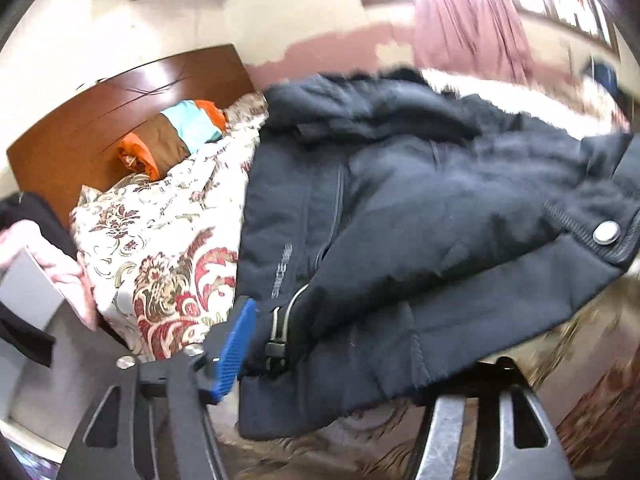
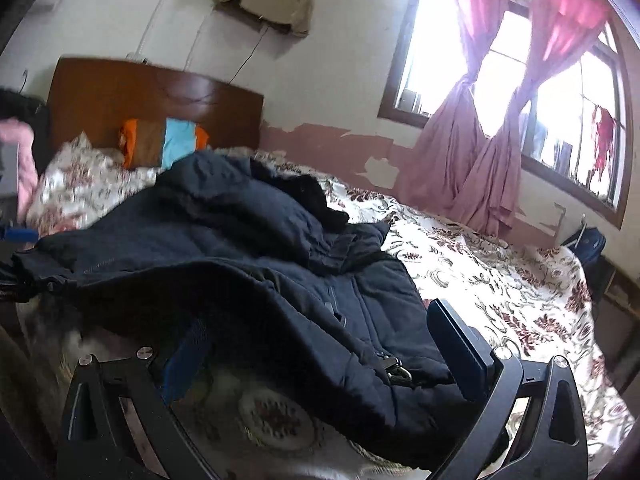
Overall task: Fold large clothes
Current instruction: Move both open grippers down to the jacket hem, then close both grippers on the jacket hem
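Between the left jaws: the left gripper (image 1: 336, 364) has the dark navy jacket (image 1: 420, 216) bunched at its hem edge; 1 blue pad (image 1: 236, 350) shows, the other finger is hidden under cloth, so a firm clench cannot be told.
Between the right jaws: the right gripper (image 2: 320, 356) stands spread wide, with jacket (image 2: 248, 272) fabric draped through the gap; whether it pinches the cloth cannot be told (1 pad sits in shadow beneath the fabric).
Just past the left jaws: a zipper pull (image 1: 278, 344) hangs from the hem.
Ahead of both jaws: the jacket lies heaped and partly lifted over the floral bedspread (image 2: 480, 264).
Right of the left jaws: a metal snap (image 1: 606, 233) on a cuff.
Beyond the jacket: an orange, brown and teal pillow (image 2: 164, 142) against the wooden headboard (image 2: 152, 96).
Far right of the right jaws: pink curtains (image 2: 476, 160) at a window (image 2: 560, 92).
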The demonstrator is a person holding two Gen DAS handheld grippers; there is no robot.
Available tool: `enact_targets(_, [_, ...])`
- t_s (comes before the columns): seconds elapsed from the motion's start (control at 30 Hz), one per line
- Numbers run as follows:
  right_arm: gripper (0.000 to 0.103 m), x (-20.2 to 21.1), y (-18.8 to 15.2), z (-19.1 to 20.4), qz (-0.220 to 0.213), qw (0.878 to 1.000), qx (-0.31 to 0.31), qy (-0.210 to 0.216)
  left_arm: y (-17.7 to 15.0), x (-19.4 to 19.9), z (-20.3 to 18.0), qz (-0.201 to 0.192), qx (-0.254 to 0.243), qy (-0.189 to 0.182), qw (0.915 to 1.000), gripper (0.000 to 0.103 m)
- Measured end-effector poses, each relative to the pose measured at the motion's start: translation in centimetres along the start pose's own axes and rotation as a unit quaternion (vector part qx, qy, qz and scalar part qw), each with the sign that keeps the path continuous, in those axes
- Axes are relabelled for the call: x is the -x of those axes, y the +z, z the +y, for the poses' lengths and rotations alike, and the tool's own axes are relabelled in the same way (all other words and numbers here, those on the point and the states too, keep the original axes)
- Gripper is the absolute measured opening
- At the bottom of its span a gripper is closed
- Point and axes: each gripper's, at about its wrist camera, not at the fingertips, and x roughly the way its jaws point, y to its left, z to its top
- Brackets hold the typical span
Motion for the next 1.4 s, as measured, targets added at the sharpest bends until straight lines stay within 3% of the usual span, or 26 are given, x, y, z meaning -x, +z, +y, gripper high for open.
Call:
enact_targets(0.1, [0.101,-0.4,0.9,-0.4,-0.005,1.000,-0.011,0.006,1.1,0.3,1.0,-0.027,0.036,-0.034,0.9984,0.036])
enact_targets(0.33, [0.101,-0.8,0.8,0.4,0.007,0.999,0.041,-0.006,5.0,0.4,1.1,-0.052,0.031,-0.036,0.9975,0.024])
enact_targets(0.6, [0.101,-1.6,-2.3,1.4,0.073,0.988,0.133,-0.032,7.8,0.4,-0.3,-0.068,0.020,-0.033,0.9969,0.017])
enact_targets(0.7, [0.100,-1.6,-2.8,0.4,0.087,0.988,0.120,-0.040,8.3,0.2,-0.6,-0.070,0.016,-0.035,0.9968,0.017])
enact_targets(0.77, [0.100,-0.9,-2.3,-0.6,0.073,0.992,0.091,-0.038,8.5,0.4,-0.7,-0.073,0.014,-0.034,0.9966,0.016])
enact_targets(0.87, [0.073,-0.1,-1.4,-1.2,0.053,0.996,0.062,-0.023,8.7,0.5,-0.7,-0.075,0.012,-0.033,0.9965,0.016])
enact_targets(0.93, [0.042,0.3,-1.2,-0.8,0.043,0.997,0.059,-0.011,8.6,0.7,-0.5,-0.076,0.016,-0.033,0.9964,0.015])
enact_targets(1.0, [0.026,0.5,-0.7,-0.3,0.033,0.998,0.054,-0.004,8.4,0.9,-0.1,-0.077,0.025,-0.039,0.9959,0.013])
enact_targets(1.2, [0.013,1.5,-0.1,-1.5,0.015,1.000,-0.001,0.026,6.8,2.6,1.1,-0.094,0.052,-0.055,0.9927,0.009])
enact_targets(1.4, [0.011,4.6,0.3,-2.5,-0.026,0.999,-0.014,0.021,5.6,6.2,0.9,-0.139,0.050,-0.049,0.9878,0.008])
